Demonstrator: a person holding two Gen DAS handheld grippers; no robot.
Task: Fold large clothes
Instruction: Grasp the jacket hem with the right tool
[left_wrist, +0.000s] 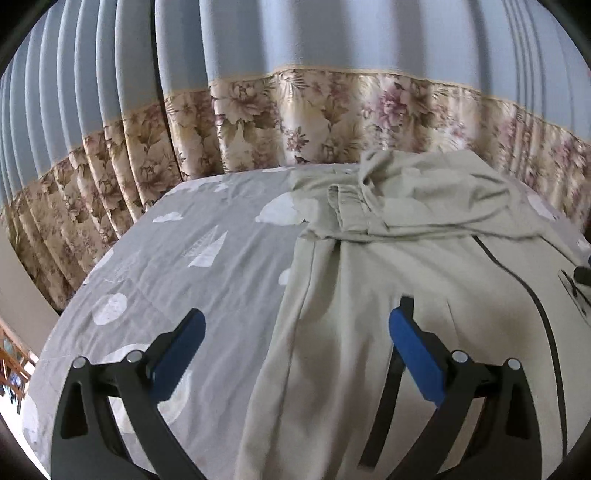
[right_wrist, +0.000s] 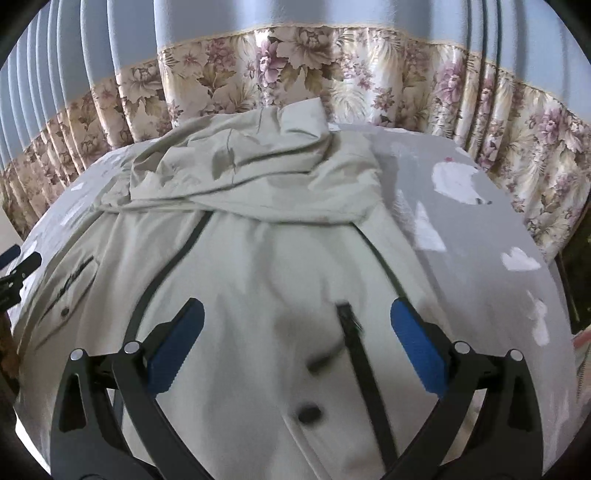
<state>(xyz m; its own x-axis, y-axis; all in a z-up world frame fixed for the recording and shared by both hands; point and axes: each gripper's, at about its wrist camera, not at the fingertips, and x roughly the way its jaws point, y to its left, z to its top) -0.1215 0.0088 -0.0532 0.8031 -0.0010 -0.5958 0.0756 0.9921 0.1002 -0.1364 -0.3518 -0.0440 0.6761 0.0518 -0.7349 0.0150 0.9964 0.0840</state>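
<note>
On the bed before the floral curtain, your pale jacket lay mid-fold toward its far edge, sleeves seemingly folded across, both tools, left and right, spread empty above it, so next you likely needed to pinch its near hem.

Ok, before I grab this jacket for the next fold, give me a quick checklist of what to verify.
1. Left hand-held gripper open and holding nothing: ok.
2. Right hand-held gripper open and holding nothing: ok.
3. Jacket lies fully on the bed: cannot tell, its near hem is out of view.
4. Hood lies smooth: not ok, it is bunched and creased at the far end.
5. Jacket's left edge within the left gripper's span: ok, it runs between the fingers.
6. Zipper closed: cannot tell, the right wrist view is blurred there.
</note>
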